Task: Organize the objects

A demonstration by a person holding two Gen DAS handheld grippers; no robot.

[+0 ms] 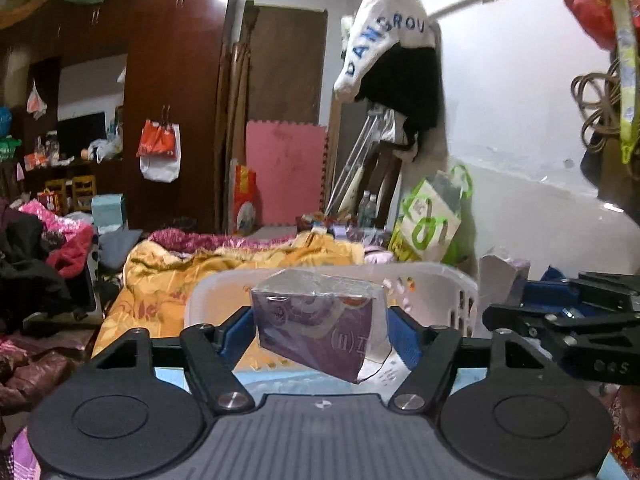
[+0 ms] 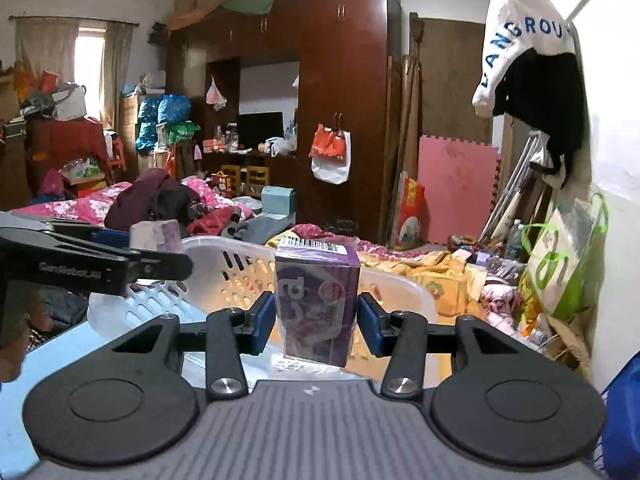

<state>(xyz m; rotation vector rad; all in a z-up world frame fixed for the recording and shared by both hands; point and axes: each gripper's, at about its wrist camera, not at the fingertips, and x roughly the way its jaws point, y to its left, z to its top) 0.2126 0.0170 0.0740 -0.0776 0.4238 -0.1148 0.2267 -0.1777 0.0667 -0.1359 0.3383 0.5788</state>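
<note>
The left gripper (image 1: 320, 330) pinches a purple carton (image 1: 318, 326) between its blue pads (image 1: 239, 330); the carton lies tilted, one corner dipping low to the right, its film wrap shining on top. It hangs in front of the near rim of a white slotted laundry basket (image 1: 448, 284), which sits on the bed's yellow floral quilt (image 1: 160, 280).

The right gripper (image 2: 316, 322) clamps a second purple carton (image 2: 316, 304), this one upright with a barcode on its top face. The jaws press on its two narrow sides at about mid-height. The carton hangs above the near part of the same laundry basket (image 2: 224, 264).

In the right wrist view the left gripper (image 2: 96, 264) reaches in from the left beside the basket rim, with an end of its carton (image 2: 156, 234) showing past the fingers. In the left wrist view the right gripper (image 1: 560, 324) comes in from the right, just beside the basket.
</note>
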